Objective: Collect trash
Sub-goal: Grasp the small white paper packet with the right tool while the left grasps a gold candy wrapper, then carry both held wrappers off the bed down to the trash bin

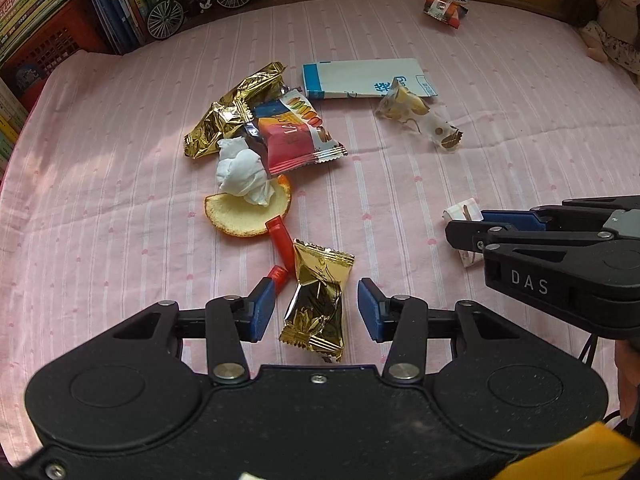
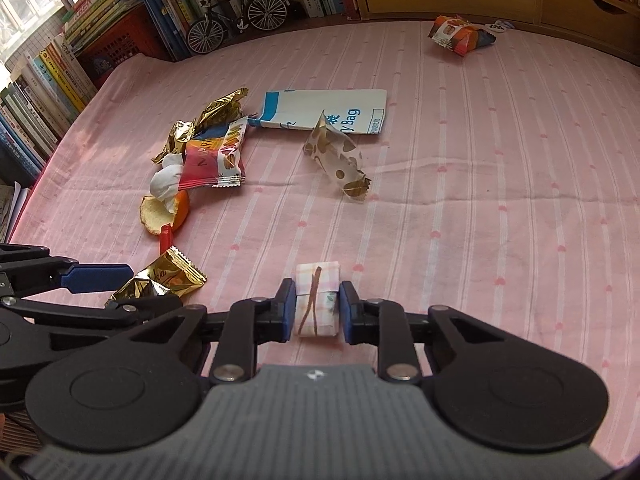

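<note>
Your right gripper is clamped on the little folded pink packet on the pink cloth. Your left gripper has its jaws apart around the gold wrapper, pads not touching it.

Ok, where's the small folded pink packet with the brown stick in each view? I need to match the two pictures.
Left wrist view: the packet is at the right edge, mostly hidden behind the right gripper.
Right wrist view: the packet sits bottom centre, between that gripper's jaws.
Shared landmark: the white-and-blue bag, lying flat on the pink cloth beyond it.
</note>
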A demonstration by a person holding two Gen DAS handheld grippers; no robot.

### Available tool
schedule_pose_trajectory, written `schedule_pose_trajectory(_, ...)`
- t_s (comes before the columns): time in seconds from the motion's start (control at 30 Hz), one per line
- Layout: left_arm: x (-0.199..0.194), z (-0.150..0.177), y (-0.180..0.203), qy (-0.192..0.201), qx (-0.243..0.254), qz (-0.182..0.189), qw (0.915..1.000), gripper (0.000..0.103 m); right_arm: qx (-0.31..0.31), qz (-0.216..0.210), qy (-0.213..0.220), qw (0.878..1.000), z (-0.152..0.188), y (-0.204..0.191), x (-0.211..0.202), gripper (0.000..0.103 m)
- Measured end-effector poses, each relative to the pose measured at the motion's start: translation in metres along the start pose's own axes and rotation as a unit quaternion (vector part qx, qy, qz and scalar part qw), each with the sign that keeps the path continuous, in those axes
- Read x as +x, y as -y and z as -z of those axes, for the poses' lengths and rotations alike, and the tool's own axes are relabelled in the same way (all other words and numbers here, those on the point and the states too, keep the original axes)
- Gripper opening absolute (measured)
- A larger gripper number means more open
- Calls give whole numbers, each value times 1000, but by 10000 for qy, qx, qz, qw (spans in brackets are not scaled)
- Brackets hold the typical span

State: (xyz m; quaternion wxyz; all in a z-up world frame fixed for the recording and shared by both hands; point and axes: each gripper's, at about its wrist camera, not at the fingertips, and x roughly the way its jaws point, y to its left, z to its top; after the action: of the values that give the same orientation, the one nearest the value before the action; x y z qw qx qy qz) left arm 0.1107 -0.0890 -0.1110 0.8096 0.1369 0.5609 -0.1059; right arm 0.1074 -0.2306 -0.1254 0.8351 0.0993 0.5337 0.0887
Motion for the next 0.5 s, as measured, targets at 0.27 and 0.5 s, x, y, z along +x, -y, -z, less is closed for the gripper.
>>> schedule_pose_trajectory(0.27,15,-7,14,-324,79,100,9994,21,251,62,161,9995,2,15,-12,28)
schedule_pose_trajectory(0.5,-11,-8,19,43,60,261,9996,21,430,133,252,9987,4,19,-17,28)
